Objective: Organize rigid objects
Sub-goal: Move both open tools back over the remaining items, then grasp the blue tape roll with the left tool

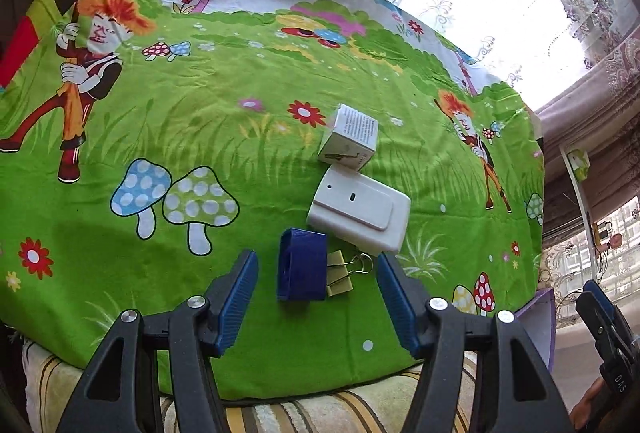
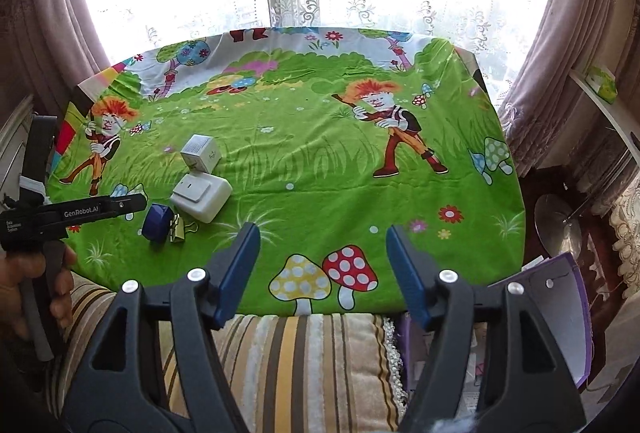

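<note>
A blue block, a yellow binder clip, a white plastic device and a small white box lie close together on the green cartoon cloth. My left gripper is open, its fingers on either side of the blue block and the clip, just above the cloth. The same group shows at the left of the right wrist view: block, clip, device, box. My right gripper is open and empty near the cloth's front edge.
The table's front edge rests on a striped cushion. A purple box stands at the lower right. Curtains and a bright window lie behind the table. The left gripper's body and the hand holding it show at the left.
</note>
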`<act>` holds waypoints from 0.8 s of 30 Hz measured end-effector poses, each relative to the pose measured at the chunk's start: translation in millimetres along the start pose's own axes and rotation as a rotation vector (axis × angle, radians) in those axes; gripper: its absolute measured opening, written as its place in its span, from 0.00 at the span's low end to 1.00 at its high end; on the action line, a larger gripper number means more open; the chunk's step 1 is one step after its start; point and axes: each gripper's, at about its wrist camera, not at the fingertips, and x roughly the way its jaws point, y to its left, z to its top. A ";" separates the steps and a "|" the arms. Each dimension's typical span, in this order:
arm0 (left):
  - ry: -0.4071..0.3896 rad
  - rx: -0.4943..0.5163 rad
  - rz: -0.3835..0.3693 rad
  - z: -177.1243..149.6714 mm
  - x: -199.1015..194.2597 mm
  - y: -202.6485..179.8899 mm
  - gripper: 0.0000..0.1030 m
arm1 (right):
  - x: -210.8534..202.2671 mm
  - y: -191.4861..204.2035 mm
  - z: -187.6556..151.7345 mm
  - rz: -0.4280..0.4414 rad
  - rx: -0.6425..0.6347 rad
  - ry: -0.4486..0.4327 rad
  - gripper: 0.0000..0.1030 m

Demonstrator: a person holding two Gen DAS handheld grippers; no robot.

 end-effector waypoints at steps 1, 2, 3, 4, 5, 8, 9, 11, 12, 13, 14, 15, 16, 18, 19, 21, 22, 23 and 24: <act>0.006 0.001 0.003 -0.6 2.5 2.2 0.60 | 4.6 6.6 2.4 0.008 -0.008 0.006 0.68; 0.012 0.002 0.010 -1.8 4.9 3.0 0.60 | 9.5 14.3 4.4 0.016 -0.017 0.014 0.68; 0.019 0.007 0.015 -2.4 8.0 3.1 0.60 | 14.5 22.1 6.2 0.026 -0.029 0.023 0.68; 0.030 0.014 0.016 -3.0 11.3 2.6 0.60 | 19.3 29.7 7.5 0.035 -0.041 0.030 0.68; 0.041 0.020 0.017 -3.7 14.4 1.6 0.60 | 24.1 37.1 8.3 0.044 -0.049 0.038 0.68; 0.060 0.051 0.035 -6.4 23.1 -1.7 0.60 | 40.0 57.5 9.4 0.076 -0.068 0.066 0.68; 0.069 0.058 0.038 -7.3 25.8 -2.2 0.60 | 45.0 63.0 8.9 0.085 -0.073 0.076 0.68; 0.082 0.075 0.047 -8.0 30.2 -2.2 0.60 | 52.6 72.3 7.7 0.098 -0.079 0.089 0.68; 0.083 0.080 0.058 -8.1 32.0 -2.1 0.60 | 55.7 76.4 6.7 0.104 -0.082 0.093 0.68; 0.086 0.086 0.064 -8.1 33.3 -2.0 0.60 | 58.6 79.6 5.4 0.110 -0.083 0.099 0.68; 0.089 0.095 0.067 -7.7 35.3 -2.0 0.60 | 61.4 82.2 4.0 0.116 -0.085 0.104 0.68; 0.092 0.102 0.075 -7.5 37.0 -1.8 0.60 | 64.2 84.6 2.5 0.121 -0.086 0.111 0.68; 0.094 0.107 0.087 -7.4 38.8 -1.1 0.60 | 66.6 86.9 0.9 0.123 -0.088 0.118 0.68; 0.108 0.112 0.088 -6.9 43.3 0.2 0.57 | 71.9 90.1 -2.4 0.123 -0.091 0.134 0.68; 0.114 0.114 0.086 -6.7 45.1 0.6 0.56 | 74.1 91.3 -3.4 0.125 -0.092 0.141 0.68; 0.106 0.131 0.098 -6.2 46.0 -0.5 0.56 | 77.8 93.1 -5.1 0.127 -0.094 0.153 0.68; 0.105 0.141 0.099 -6.0 46.8 -1.6 0.56 | 79.4 94.4 -5.8 0.128 -0.095 0.158 0.68; 0.103 0.151 0.103 -5.4 48.0 -3.1 0.56 | 81.5 96.0 -6.6 0.129 -0.098 0.164 0.69; 0.101 0.159 0.109 -5.2 48.4 -3.5 0.54 | 83.7 98.0 -7.5 0.130 -0.102 0.170 0.69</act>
